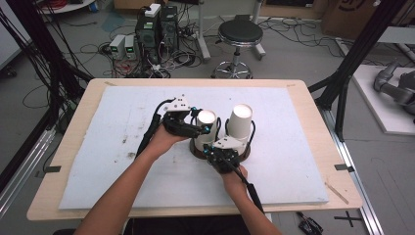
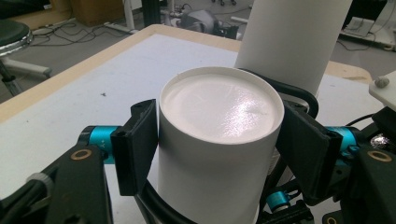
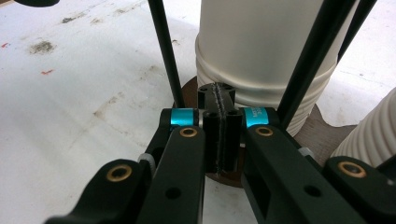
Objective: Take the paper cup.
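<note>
High view, setting: a pale wooden table (image 1: 73, 147) carries a white, faintly stained foam sheet (image 1: 122, 147); the work sits near its middle.
Holder: a dark brown round-based cup carrier (image 3: 322, 135) with thin black wire loops rising around the cups.
Left cup: a smooth, matte white paper cup (image 2: 217, 140), upside down, its flat round bottom on top catching a soft glare; cylindrical, slightly tapered; it stands in the carrier at the centre of the table.
Right cup: a second inverted white paper cup (image 1: 241, 120), taller-looking and leaning, just at 2 o'clock of the first, in the same carrier.
Cup stack: in the right gripper view the cup bases show ribbed rims, stacked rings of white paper.
Left claw (image 1: 208, 128): its flat black pads press on both sides of the left cup, near its upturned bottom.
Right claw (image 3: 219, 126): fully shut, nothing between the pads, tips down at the carrier's brown base at 6 o'clock of the cups.
In the way: the wire loops pass close beside the held cup and cross ahead of the right claw.
Around: black stool (image 1: 240, 34) at 12 o'clock on the floor, computer boxes (image 1: 156, 29) and tangled cables at 11 o'clock.
</note>
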Demonstrator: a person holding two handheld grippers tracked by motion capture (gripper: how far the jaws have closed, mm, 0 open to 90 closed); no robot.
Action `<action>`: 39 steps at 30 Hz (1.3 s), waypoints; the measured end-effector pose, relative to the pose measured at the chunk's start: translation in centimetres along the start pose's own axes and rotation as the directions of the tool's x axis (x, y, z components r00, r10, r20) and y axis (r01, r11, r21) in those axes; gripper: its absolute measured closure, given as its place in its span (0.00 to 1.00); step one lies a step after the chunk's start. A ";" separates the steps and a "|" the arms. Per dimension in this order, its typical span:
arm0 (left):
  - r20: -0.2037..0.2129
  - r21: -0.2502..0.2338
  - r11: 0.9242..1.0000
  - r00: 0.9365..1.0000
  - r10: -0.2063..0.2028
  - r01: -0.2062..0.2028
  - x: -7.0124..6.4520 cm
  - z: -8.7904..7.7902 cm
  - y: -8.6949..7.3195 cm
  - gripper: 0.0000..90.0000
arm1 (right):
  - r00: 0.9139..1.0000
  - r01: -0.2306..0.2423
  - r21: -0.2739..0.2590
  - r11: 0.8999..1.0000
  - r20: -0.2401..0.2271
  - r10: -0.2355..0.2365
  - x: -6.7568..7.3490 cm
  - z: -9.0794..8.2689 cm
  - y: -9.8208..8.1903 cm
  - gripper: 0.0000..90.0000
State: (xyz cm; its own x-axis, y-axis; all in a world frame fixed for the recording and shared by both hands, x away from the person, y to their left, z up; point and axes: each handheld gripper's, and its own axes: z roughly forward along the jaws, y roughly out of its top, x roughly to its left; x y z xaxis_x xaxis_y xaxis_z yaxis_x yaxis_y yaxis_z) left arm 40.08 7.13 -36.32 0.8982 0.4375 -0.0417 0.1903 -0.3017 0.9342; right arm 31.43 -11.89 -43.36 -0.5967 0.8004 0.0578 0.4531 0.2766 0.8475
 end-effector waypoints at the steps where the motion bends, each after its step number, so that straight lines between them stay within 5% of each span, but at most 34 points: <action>1: 0.004 -0.002 1.000 1.000 0.000 0.001 0.1 0.0 0.0 0.36 | 1.000 0.000 0.000 1.000 -0.001 0.000 0.0 0.0 0.0 1.00; 17: 0.001 -0.139 0.990 1.000 -0.013 0.013 -0.1 -2.7 2.6 0.38 | 1.000 0.005 0.000 1.000 -0.004 -0.005 -0.1 0.0 0.0 1.00; 23: -0.011 -0.147 0.989 1.000 -0.015 0.013 -0.1 -3.6 3.5 0.38 | 1.000 0.005 0.000 1.000 -0.008 -0.005 -0.1 0.0 0.0 1.00; 31: 0.009 -0.191 0.980 0.999 -0.050 0.050 -0.3 -5.1 4.7 0.38 | 0.995 0.032 -0.030 0.999 -0.089 -0.035 -0.4 -1.0 0.1 0.89; 32: 0.013 -0.193 0.980 0.998 -0.056 0.058 -0.4 -5.2 4.7 0.38 | 0.993 0.046 -0.030 0.998 -0.108 -0.049 -0.5 -1.3 0.1 0.86; 33: 0.014 -0.190 0.980 0.998 -0.056 0.058 -0.5 -5.4 4.8 0.38 | 0.987 0.067 -0.023 0.997 -0.147 -0.070 -0.7 -1.6 0.2 0.72; 35: 0.017 -0.192 0.980 0.998 -0.059 0.061 -0.6 -5.7 4.9 0.38 | 0.983 0.070 -0.017 0.997 -0.168 -0.072 -0.8 -1.7 0.2 0.68; 37: 0.021 -0.203 0.977 0.998 -0.060 0.063 -0.8 -6.1 5.0 0.38 | 0.967 0.089 -0.025 0.996 -0.238 -0.093 -1.0 -2.5 0.3 0.55; 39: 0.021 -0.206 0.976 0.998 -0.062 0.065 -1.0 -6.5 5.2 0.38 | 0.962 0.091 -0.026 0.996 -0.257 -0.094 -1.1 -2.7 0.3 0.52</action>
State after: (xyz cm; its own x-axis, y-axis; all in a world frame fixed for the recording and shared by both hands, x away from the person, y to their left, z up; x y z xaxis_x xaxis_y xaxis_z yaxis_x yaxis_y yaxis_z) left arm 37.60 10.66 -29.15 0.8929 0.4373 -0.1071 0.1626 -0.0915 0.9824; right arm 30.41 -14.11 -41.74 -0.7868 0.6071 0.1114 0.3799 0.3341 0.8626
